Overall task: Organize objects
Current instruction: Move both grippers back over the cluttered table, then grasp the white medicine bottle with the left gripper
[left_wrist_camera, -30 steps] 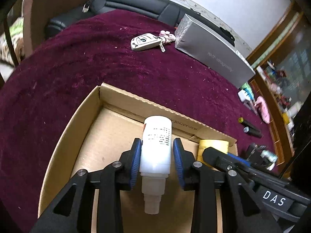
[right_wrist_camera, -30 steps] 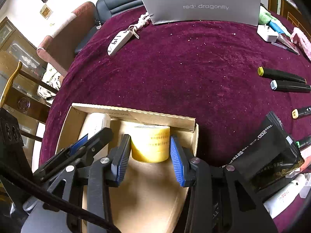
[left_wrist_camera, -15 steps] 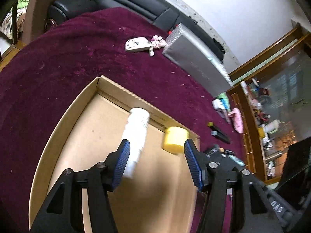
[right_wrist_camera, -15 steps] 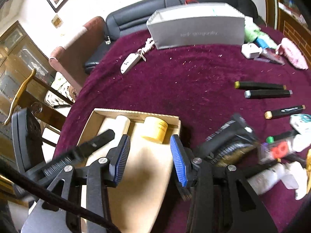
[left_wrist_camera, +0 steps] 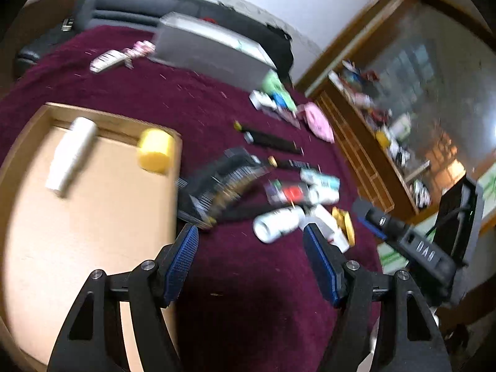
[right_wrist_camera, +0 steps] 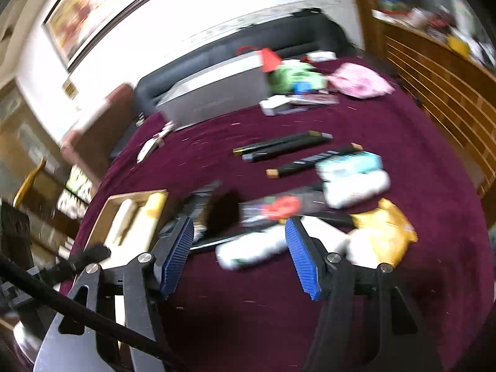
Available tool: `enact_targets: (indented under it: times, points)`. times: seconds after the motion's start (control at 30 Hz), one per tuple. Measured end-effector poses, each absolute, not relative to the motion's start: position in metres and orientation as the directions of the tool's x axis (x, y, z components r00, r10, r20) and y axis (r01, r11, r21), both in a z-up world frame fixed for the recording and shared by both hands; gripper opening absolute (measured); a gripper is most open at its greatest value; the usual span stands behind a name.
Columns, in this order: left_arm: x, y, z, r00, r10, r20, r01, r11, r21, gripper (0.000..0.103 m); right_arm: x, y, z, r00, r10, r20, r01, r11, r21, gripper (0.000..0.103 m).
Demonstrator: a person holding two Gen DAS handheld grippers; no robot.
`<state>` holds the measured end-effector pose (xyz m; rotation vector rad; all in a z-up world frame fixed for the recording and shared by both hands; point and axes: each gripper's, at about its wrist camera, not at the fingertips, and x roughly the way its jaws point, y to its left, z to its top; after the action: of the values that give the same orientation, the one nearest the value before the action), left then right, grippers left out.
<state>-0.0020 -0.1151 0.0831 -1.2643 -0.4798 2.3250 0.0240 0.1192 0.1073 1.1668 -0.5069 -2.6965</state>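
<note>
White wall, black sofa, wooden cabinet

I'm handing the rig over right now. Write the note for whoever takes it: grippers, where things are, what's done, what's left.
Left gripper: jaws opening, nothing between them.
Right gripper: jaws opening, empty, above a white bottle on the cloth.
Done: white tube and yellow roll lie in the cardboard box.
Left: black markers, black packet and the small items beside it are outside the box.

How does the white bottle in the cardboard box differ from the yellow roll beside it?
The white plastic bottle is long and slim; the yellow tape roll is short and stubby. The bottle lies near the box's left wall, the roll at its right corner. Both rest inside the shallow cardboard box.
</note>
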Motion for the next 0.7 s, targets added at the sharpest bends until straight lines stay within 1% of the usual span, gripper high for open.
enact_targets:
  times: [0.1,0.3,0.43,0.5,0.57,0.67,0.7]
  points:
    - [-0.002,-0.077,0.075,-0.462,0.518,-0.72,-0.279,-0.855,-0.436,0.064,0.027,0.151,0.096,-0.699,-0.252,-0.669,-0.041,-0.92,0.389,0.061]
    - [-0.007,-0.019,0.069,-0.503,0.453,-0.736,-0.473,-0.857,-0.204,0.064,0.026,0.185,0.077,-0.73,-0.227,-0.645,-0.075,-0.911,0.406,0.061]
    - [-0.015,0.008,0.056,-0.532,0.358,-0.767,-0.519,-0.854,-0.039,0.063,0.019,0.195,0.066,-0.735,-0.238,-0.635,-0.076,-0.902,0.426,0.06]
    - [-0.019,0.021,0.048,-0.535,0.324,-0.78,-0.531,-0.847,0.012,0.063,0.019,0.2,0.062,-0.739,-0.244,-0.628,-0.074,-0.897,0.435,0.06]
    - [-0.023,0.031,0.04,-0.53,0.301,-0.793,-0.538,-0.842,0.041,0.063,0.018,0.205,0.058,-0.743,-0.244,-0.623,-0.077,-0.894,0.442,0.06]
    - [-0.021,0.042,0.031,-0.479,0.304,-0.823,-0.565,-0.825,0.025,0.063,0.019,0.212,0.053,-0.744,-0.246,-0.621,-0.085,-0.887,0.454,0.06]
    - [-0.018,0.045,0.029,-0.452,0.307,-0.837,-0.579,-0.816,0.013,0.059,0.019,0.214,0.052,-0.745,-0.246,-0.62,-0.088,-0.885,0.457,0.061]
